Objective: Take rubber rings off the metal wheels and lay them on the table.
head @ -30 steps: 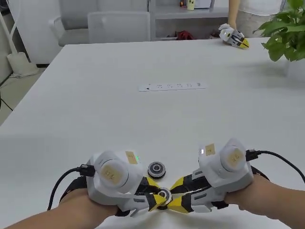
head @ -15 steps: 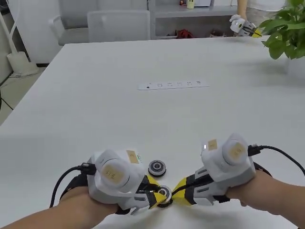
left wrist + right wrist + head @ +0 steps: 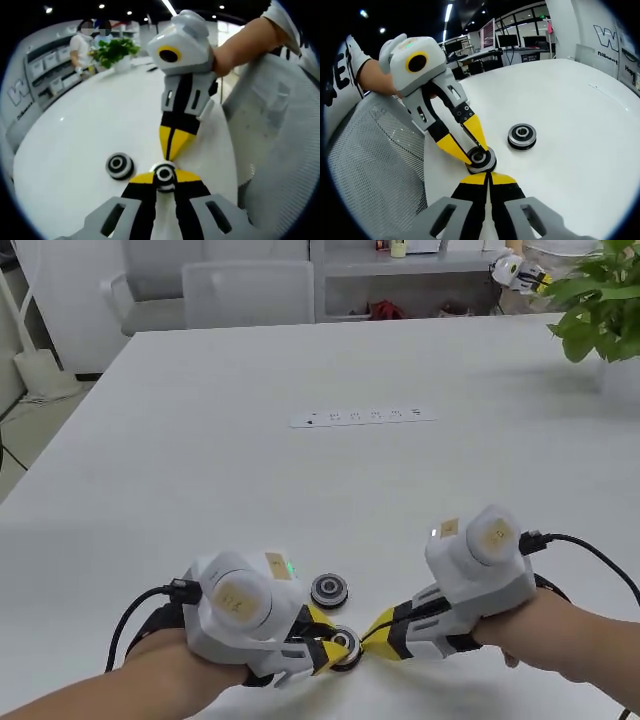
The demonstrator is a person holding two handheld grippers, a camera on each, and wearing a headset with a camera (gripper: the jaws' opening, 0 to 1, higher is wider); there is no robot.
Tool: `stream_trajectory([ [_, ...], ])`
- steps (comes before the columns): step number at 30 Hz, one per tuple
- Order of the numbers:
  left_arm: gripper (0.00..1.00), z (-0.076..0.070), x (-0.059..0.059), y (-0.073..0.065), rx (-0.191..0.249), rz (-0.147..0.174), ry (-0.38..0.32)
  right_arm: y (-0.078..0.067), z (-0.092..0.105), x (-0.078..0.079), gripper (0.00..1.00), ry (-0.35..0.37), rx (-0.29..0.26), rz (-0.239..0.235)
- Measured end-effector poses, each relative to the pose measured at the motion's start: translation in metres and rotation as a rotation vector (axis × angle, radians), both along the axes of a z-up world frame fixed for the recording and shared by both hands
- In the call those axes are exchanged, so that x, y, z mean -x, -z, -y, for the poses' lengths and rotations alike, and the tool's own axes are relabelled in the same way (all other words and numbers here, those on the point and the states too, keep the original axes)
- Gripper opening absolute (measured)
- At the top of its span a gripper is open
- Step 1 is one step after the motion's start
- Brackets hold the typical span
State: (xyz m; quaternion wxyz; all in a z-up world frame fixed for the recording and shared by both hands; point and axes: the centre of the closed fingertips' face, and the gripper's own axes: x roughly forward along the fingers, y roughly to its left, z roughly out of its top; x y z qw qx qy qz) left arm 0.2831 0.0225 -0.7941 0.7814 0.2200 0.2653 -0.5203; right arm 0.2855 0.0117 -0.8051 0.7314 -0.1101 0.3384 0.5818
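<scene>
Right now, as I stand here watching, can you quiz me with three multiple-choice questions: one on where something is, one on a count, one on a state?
1. Where is the loose metal wheel?
A. On the table, just beyond the jaws
B. Inside a box
C. Atop a gripper

2. How many metal wheels are there?
A. One
B. Two
C. Four

3. The left gripper is:
A. Wide open and empty
B. Shut on a metal wheel
C. Gripping a pen

Answers:
1 A: it lies flat on the white tabletop.
2 B: one lies loose, and the held metal wheel sits between the jaws.
3 B: its yellow jaw tips clamp that wheel from both sides.
</scene>
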Motion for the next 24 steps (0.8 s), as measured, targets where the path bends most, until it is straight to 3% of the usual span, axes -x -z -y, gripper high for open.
stream_trajectory([
  [5, 0.13, 0.0001, 0.0001, 0.0001, -0.003, 0.001, -0.003, -0.0017, 0.0001, -0.002, 0.0, 0.034, -0.016, -0.025],
  [8, 0.13, 0.0, 0.0003, 0.0003, -0.006, 0.003, -0.006, -0.0061, -0.0018, -0.0052, 0.0, 0.076, -0.055, -0.059],
  [19, 0.13, 0.0004, 0.0004, 0.0008, -0.017, 0.004, -0.02, -0.0091, -0.0052, -0.0039, 0.0, 0.112, -0.093, -0.095],
  [24, 0.13, 0.0004, 0.0003, 0.0008, -0.019, 0.005, -0.024, -0.0095, -0.0056, -0.0034, 0.0, 0.111, -0.091, -0.089],
])
